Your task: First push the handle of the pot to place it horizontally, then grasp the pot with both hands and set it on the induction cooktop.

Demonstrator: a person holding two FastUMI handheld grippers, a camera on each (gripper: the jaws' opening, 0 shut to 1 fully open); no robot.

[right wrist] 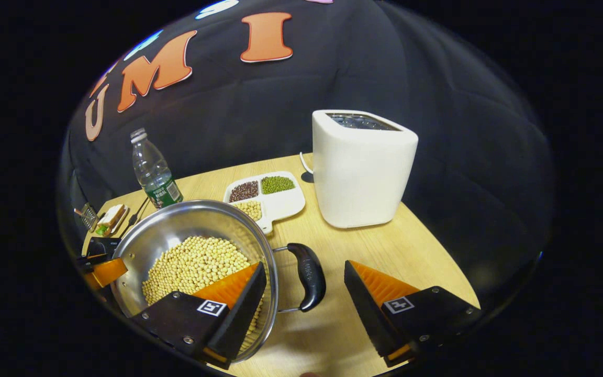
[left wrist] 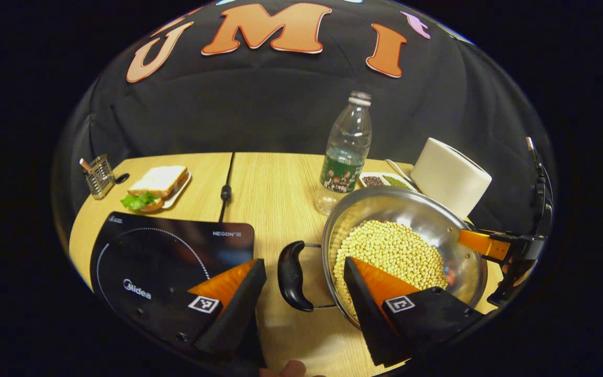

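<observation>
The pot (left wrist: 411, 230) sits on the table (left wrist: 275, 188), just right of the cooktop (left wrist: 160, 251) and apart from it, and holds a heap of pale yellow beans (left wrist: 390, 251) that covers its floor. In the left gripper view the left gripper (left wrist: 304, 285) is spread wide, its fingers straddling the pot's left handle (left wrist: 291, 275) without touching it; one finger lies over the cooktop's corner, the other over the pot's rim and the beans. The right gripper (left wrist: 505, 248) shows there at the pot's far side. In the right gripper view the right gripper (right wrist: 304, 288) is likewise wide apart around the pot's right handle (right wrist: 309, 275), with one finger over the rim and the other over bare table, neither pressing on it. Behind the pot a divided tray (right wrist: 267, 196) holds dark beans, green beans and yellow beans, each in its own compartment. A bottle (left wrist: 346, 152), about a third full of water, stands upright beside the tray, and a white appliance (right wrist: 361, 167) stands further right. A plate with a sandwich (left wrist: 157, 186) and a wire holder (left wrist: 97, 175) sit at the far left.
</observation>
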